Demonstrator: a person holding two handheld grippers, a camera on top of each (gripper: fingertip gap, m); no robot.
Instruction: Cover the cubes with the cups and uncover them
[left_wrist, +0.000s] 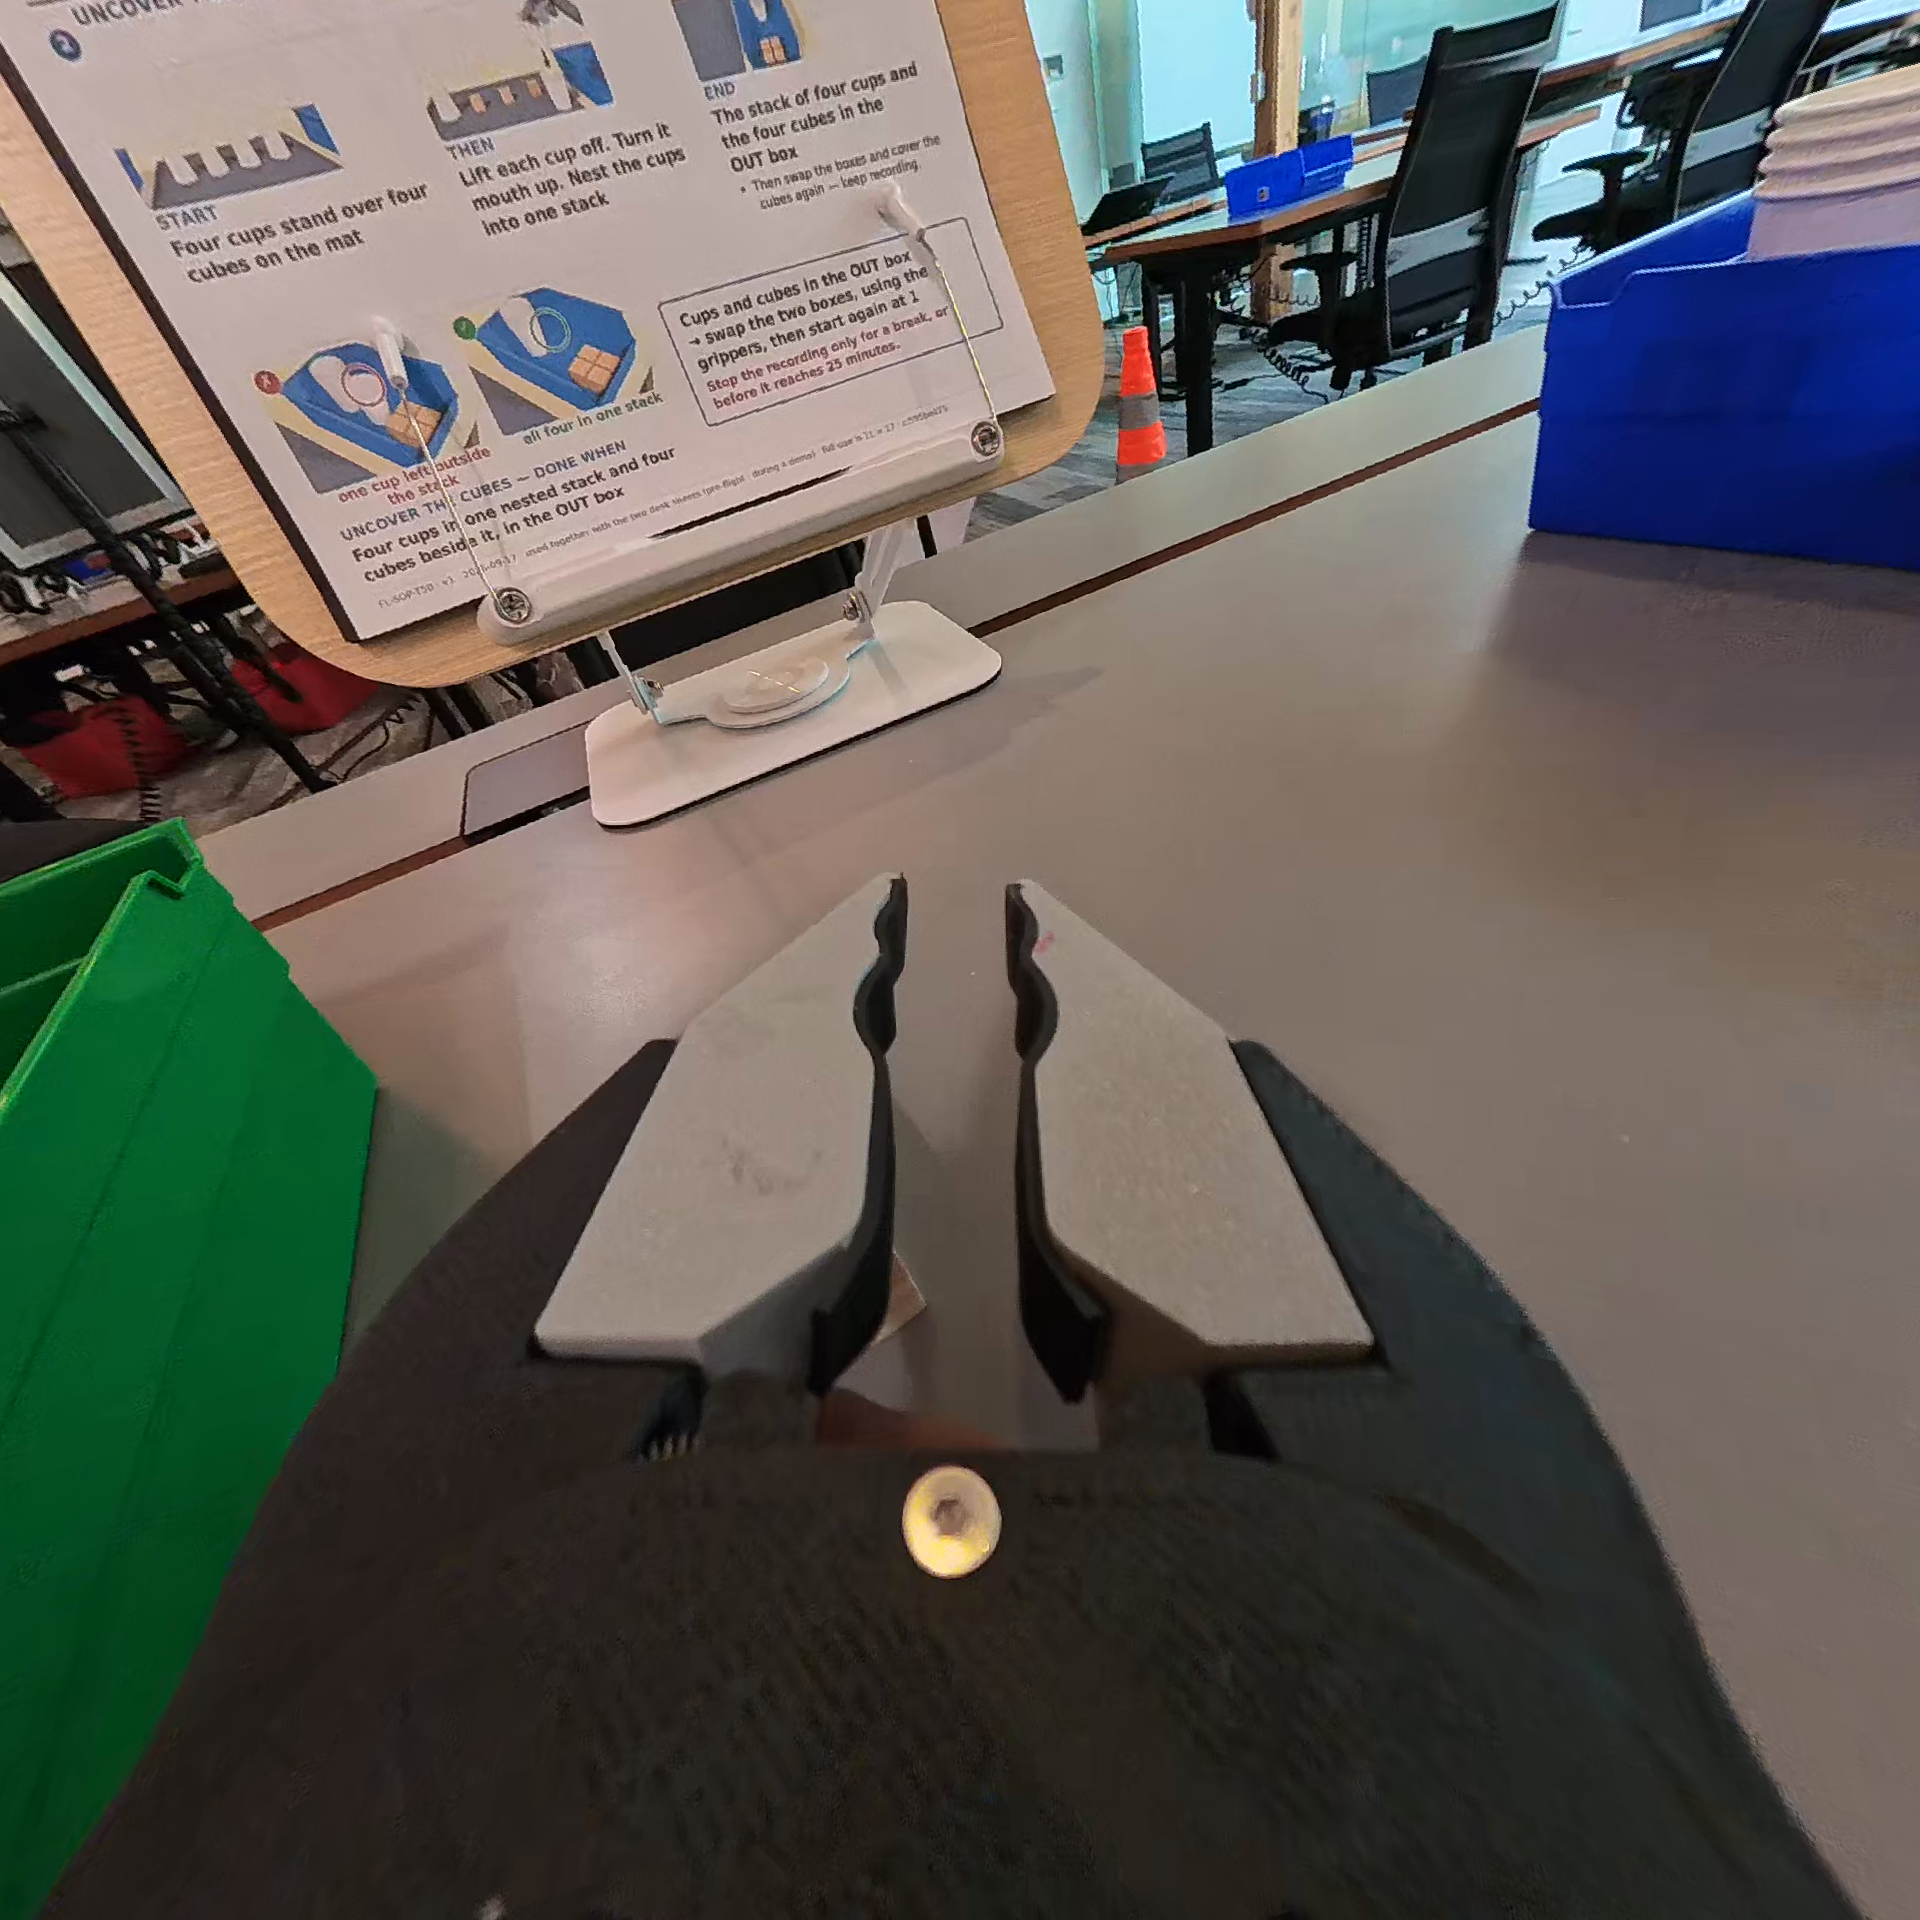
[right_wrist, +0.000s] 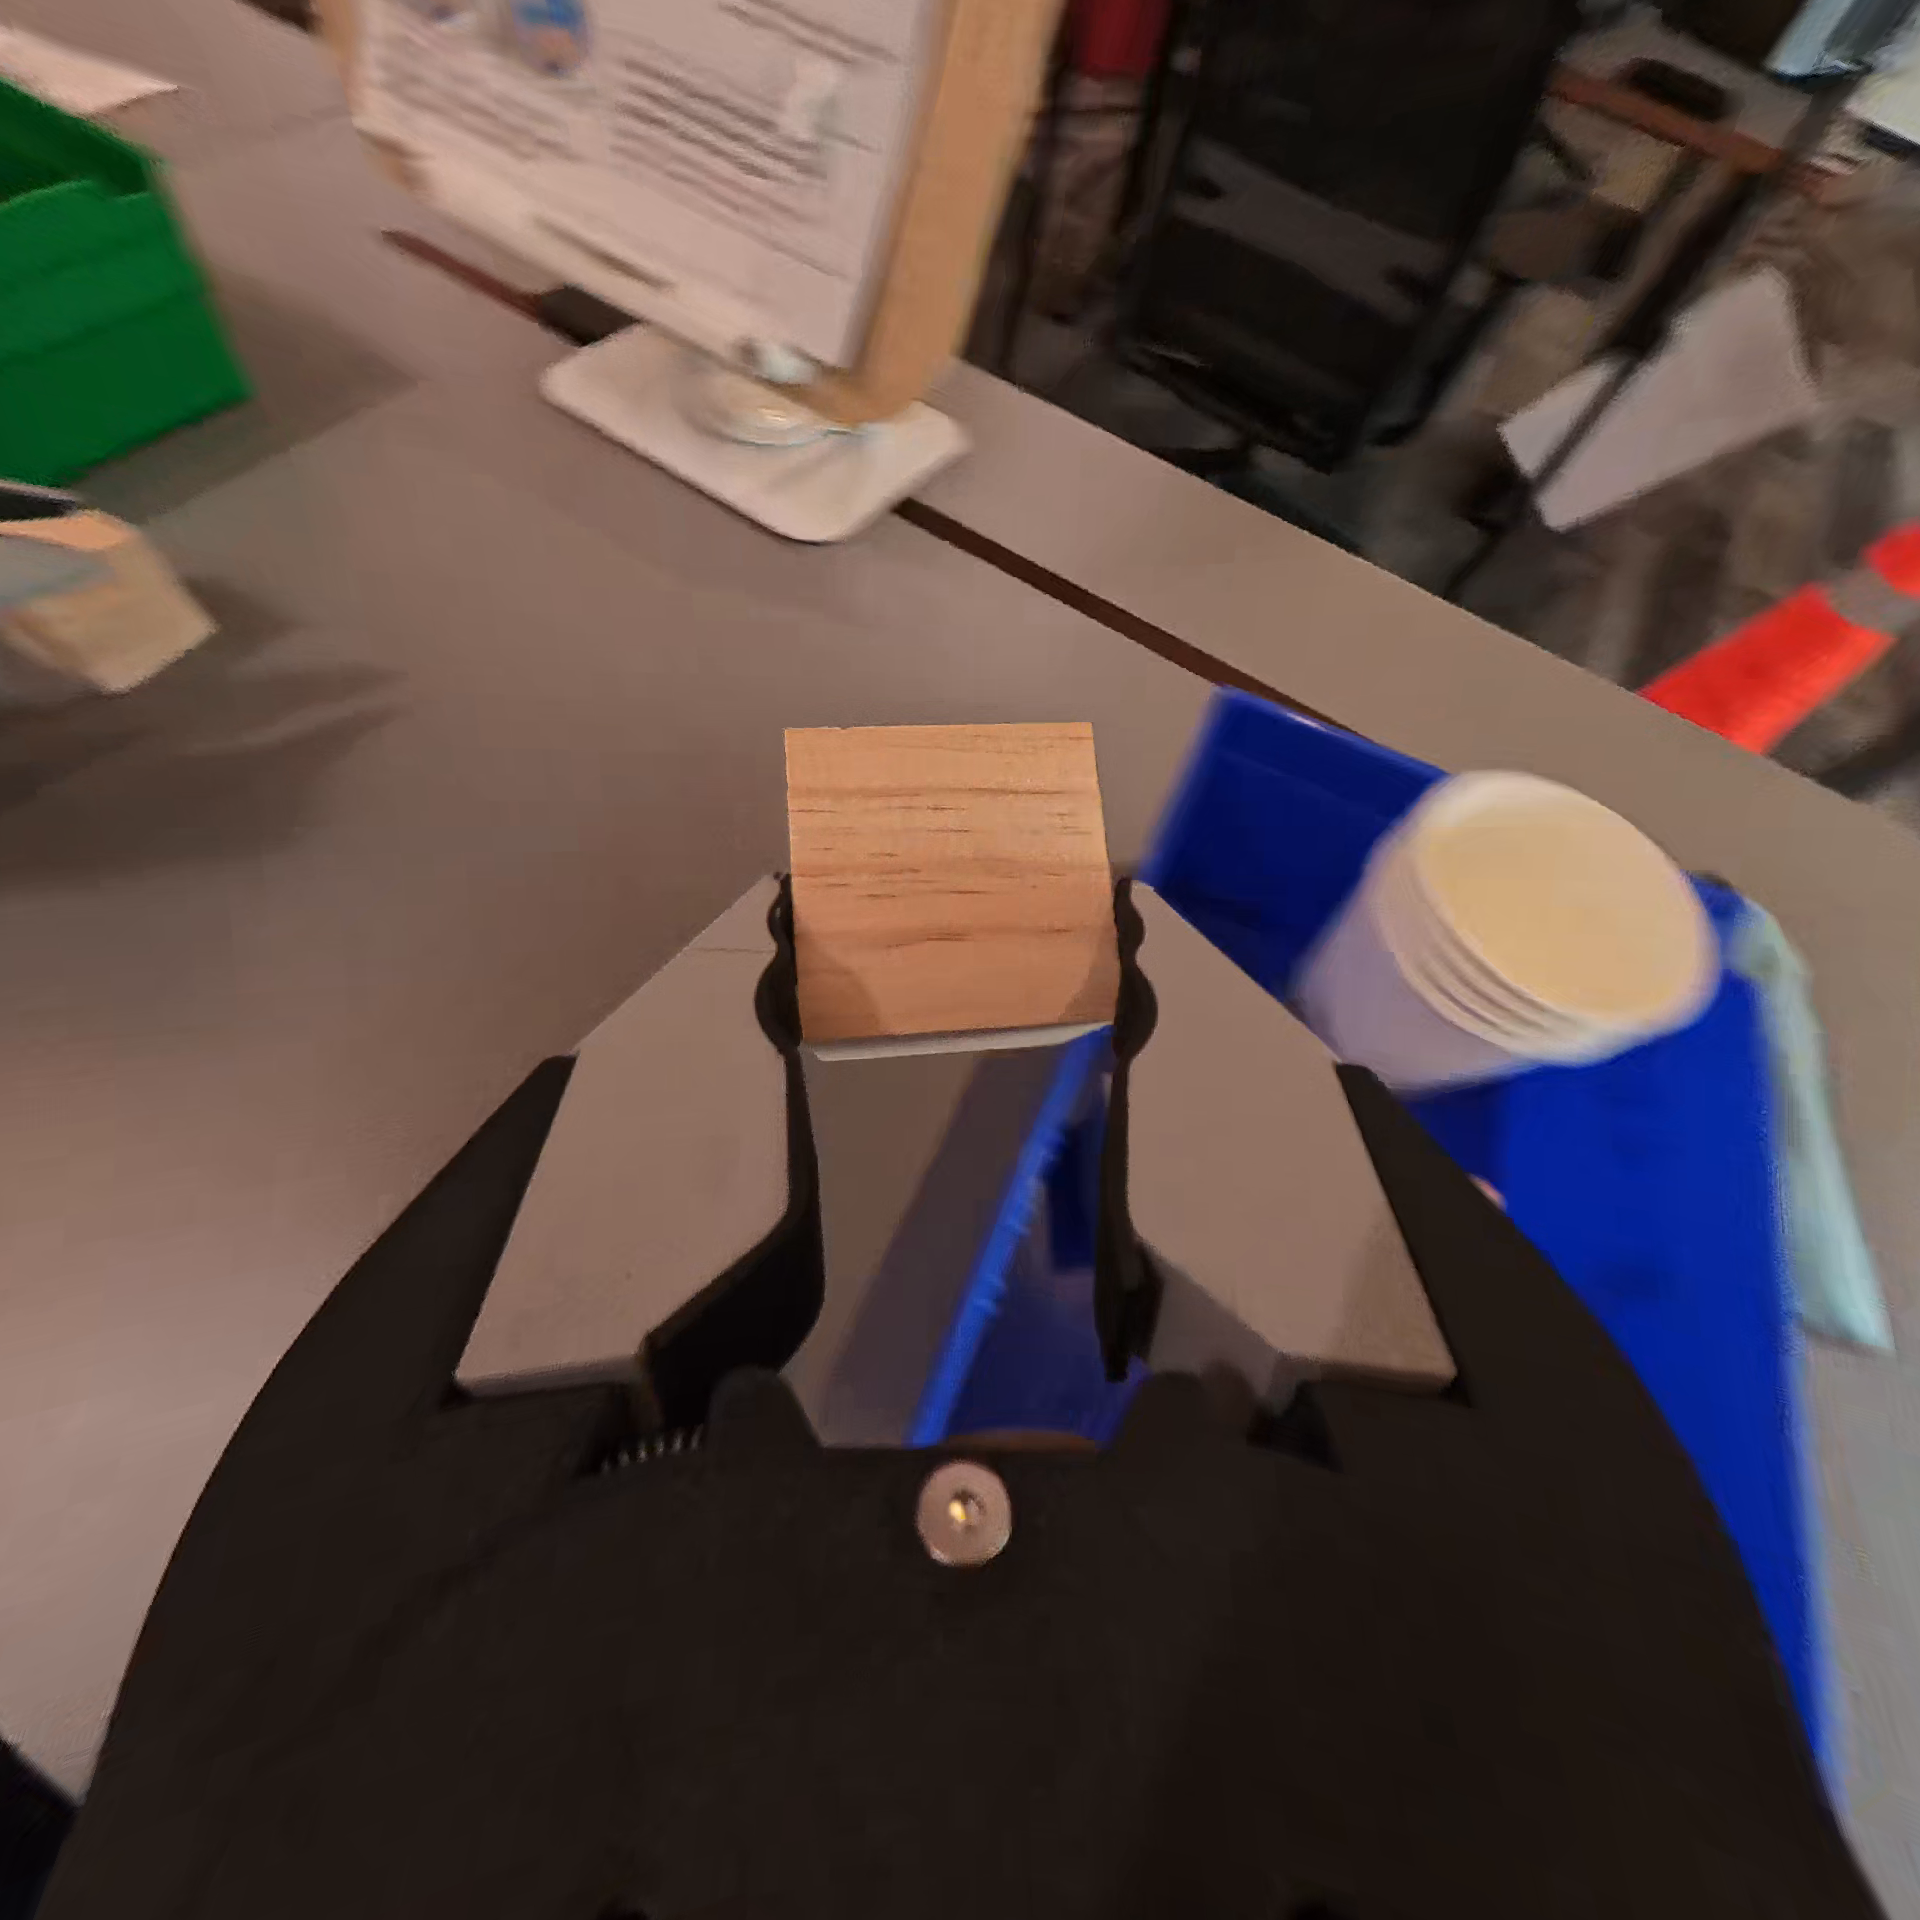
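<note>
Pale wood w/ dark grain lines: a cube (right_wrist: 940, 883) sits clamped in the right gripper (right_wrist: 951, 935), both black pads pressed on its side faces, jaws spread about the cube's width. It's held up off the grey table (right_wrist: 520, 831), tips just left of the blue bin (right_wrist: 1621, 1195).

In that bin, a stack of white paper cups (right_wrist: 1507, 925) nested mouth up, approx four rims showing, blurred. The bin's near wall shows between the right gripper's fingers, below the cube.

Far left in the right wrist view, a second wood cube (right_wrist: 99, 613), blurred, w/ something grey over part of it; can't tell whether it's held or resting on the table. Green bin (right_wrist: 94, 301) behind it.

Left gripper (left_wrist: 956, 914): jaws only a little apart, narrow gap, nothing between the pads, bare table seen through. It hangs over the table w/ the green bin (left_wrist: 156, 1195) close at its left and the blue bin (left_wrist: 1725, 416) well off to the right, the cup stack (left_wrist: 1839, 166) poking above its rim.

Opposite edge of the table: an instruction sheet (left_wrist: 520, 260) clipped to a wood board on a white stand (left_wrist: 790, 707). Beyond that, office chairs (left_wrist: 1434, 208), desks, an orange cone (left_wrist: 1140, 405) on the floor.
</note>
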